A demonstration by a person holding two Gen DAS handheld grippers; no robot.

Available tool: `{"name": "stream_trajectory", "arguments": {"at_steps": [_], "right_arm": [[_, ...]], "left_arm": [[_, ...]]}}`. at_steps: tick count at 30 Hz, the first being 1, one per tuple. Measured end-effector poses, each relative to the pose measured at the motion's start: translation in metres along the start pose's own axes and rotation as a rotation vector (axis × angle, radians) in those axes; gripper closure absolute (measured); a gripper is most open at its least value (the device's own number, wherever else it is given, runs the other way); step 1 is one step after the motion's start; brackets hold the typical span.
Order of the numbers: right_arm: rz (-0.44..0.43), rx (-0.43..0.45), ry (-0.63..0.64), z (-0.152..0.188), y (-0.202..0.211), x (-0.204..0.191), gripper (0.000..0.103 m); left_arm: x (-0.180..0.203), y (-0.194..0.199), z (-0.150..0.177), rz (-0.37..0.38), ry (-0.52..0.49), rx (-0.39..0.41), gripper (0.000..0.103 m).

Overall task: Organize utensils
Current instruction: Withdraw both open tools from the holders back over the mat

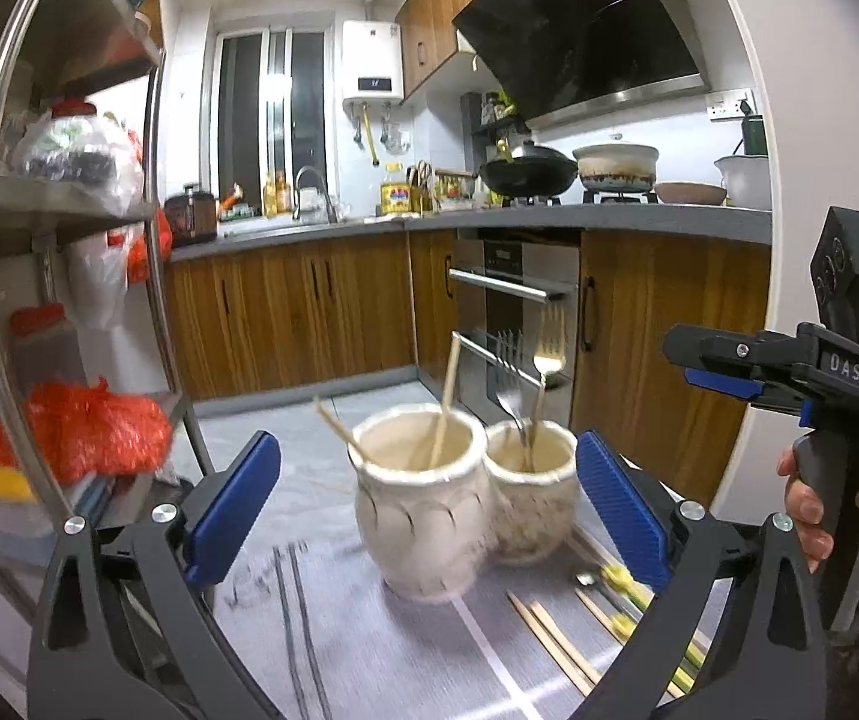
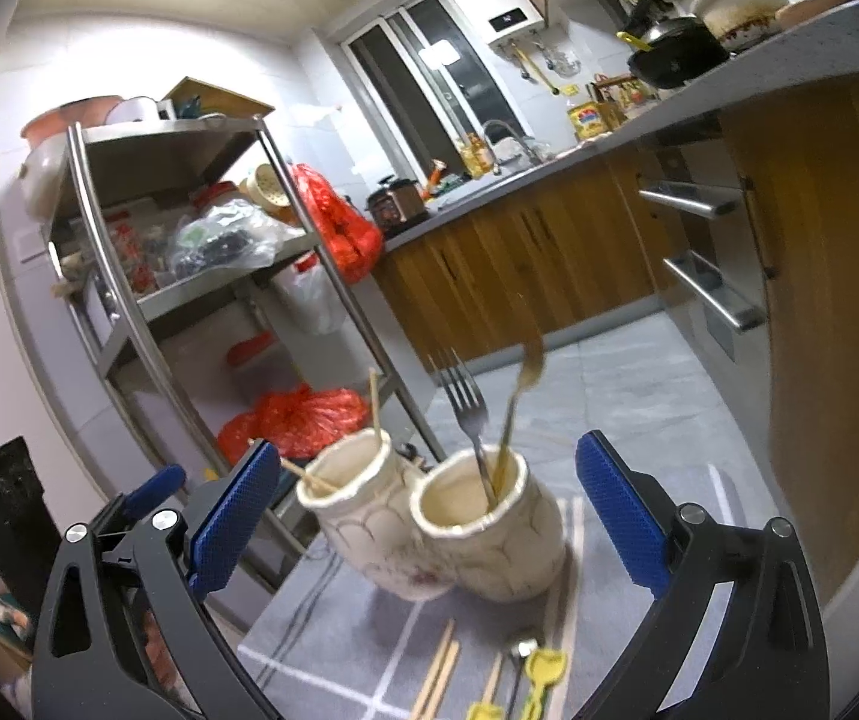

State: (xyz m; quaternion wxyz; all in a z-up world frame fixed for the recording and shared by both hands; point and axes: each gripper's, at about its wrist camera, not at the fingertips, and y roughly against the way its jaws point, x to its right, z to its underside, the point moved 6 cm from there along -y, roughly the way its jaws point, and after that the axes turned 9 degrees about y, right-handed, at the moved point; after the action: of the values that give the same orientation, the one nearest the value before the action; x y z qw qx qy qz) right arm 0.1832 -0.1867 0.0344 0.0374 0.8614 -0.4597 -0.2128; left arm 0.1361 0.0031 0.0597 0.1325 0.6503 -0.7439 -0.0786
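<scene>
Two cream ceramic jars stand side by side on a grey cloth. The left jar (image 1: 423,504) (image 2: 363,516) holds two wooden chopsticks (image 1: 446,399). The right jar (image 1: 534,489) (image 2: 489,531) holds a silver fork (image 2: 465,414) and a gold fork (image 1: 546,360). Loose chopsticks (image 1: 555,648) (image 2: 438,681) and yellow-handled utensils (image 1: 621,582) (image 2: 540,678) lie on the cloth in front. My left gripper (image 1: 429,498) is open and empty, its blue pads either side of the jars. My right gripper (image 2: 429,504) is open and empty; it also shows at the right of the left wrist view (image 1: 723,360).
A steel shelf rack (image 2: 189,276) with red bags and clutter stands to the left. Wooden kitchen cabinets (image 1: 309,312), an oven (image 1: 513,312) and a countertop with pots lie behind. The table's far edge is just beyond the jars.
</scene>
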Motion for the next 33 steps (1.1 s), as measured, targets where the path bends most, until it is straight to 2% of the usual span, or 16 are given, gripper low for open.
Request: {"name": "stream_trajectory", "arguments": {"at_steps": [5,13,21,26,33], "right_arm": [[0.051,-0.025,0.005,0.016,0.013,0.002,0.005],[0.161,-0.101,0.048,0.048,0.024,0.012,0.005],[0.299,-0.269,0.142,0.088,0.017,0.024,0.005],[0.320,-0.343,0.190,0.106,0.010,0.021,0.005],[0.316,-0.436,0.236,0.122,-0.004,0.016,0.006]], "left_arm": [[0.003,0.012,0.024,-0.015,0.024,-0.057,0.006],[0.008,0.022,0.059,0.003,0.075,-0.140,0.006],[0.011,0.013,0.090,0.011,0.096,-0.189,0.006],[0.011,0.000,0.110,-0.018,0.070,-0.249,0.006],[0.005,-0.009,0.126,-0.009,0.105,-0.331,0.006]]}}
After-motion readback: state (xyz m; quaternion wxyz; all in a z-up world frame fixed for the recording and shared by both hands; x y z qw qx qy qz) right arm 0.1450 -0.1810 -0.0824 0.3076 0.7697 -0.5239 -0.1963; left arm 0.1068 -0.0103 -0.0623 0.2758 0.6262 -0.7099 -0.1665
